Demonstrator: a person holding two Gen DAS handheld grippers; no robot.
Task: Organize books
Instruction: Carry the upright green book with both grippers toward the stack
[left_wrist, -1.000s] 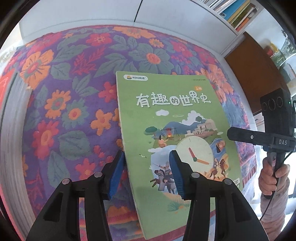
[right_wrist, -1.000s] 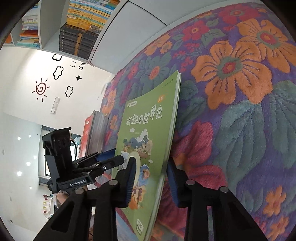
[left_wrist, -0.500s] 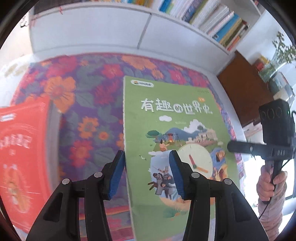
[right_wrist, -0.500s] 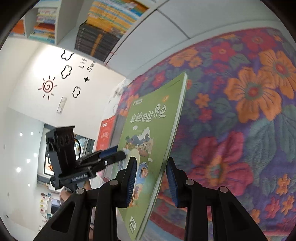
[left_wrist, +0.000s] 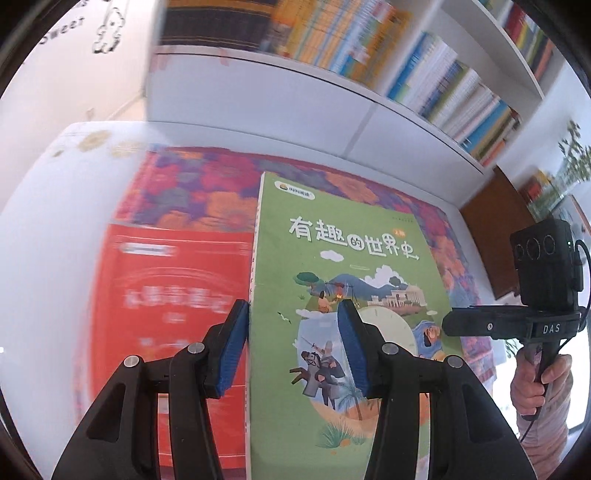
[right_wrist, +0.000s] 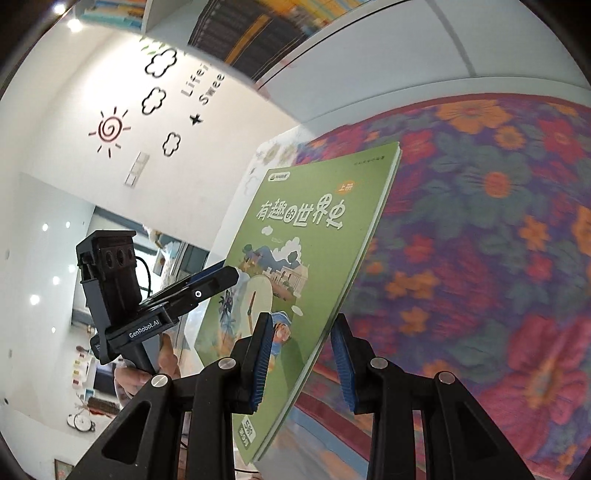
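Note:
A thin green picture book (left_wrist: 351, 266) with white Chinese title hangs in the air above the flowered cloth (left_wrist: 207, 192), held from both sides. My left gripper (left_wrist: 291, 347) is shut on its spine edge, one blue pad (left_wrist: 232, 347) outside the spine, the other over the cover. My right gripper (right_wrist: 303, 358) is shut on the book's (right_wrist: 295, 240) opposite long edge, one pad on the cover and one behind it. Each gripper shows in the other's view: the right (left_wrist: 491, 326) at the book's right edge, the left (right_wrist: 207, 284) at its left.
A red book (left_wrist: 166, 295) lies on the cloth to the left of the green one. Behind stand white cabinet fronts (left_wrist: 277, 99) under shelves packed with books (left_wrist: 424, 74). A brown cabinet (left_wrist: 495, 229) is at the right. A hand (left_wrist: 535, 384) grips the right handle.
Both grippers have risen with the green book between them, away from the flowered cloth. The red book and the bookshelves have come into the left wrist view.

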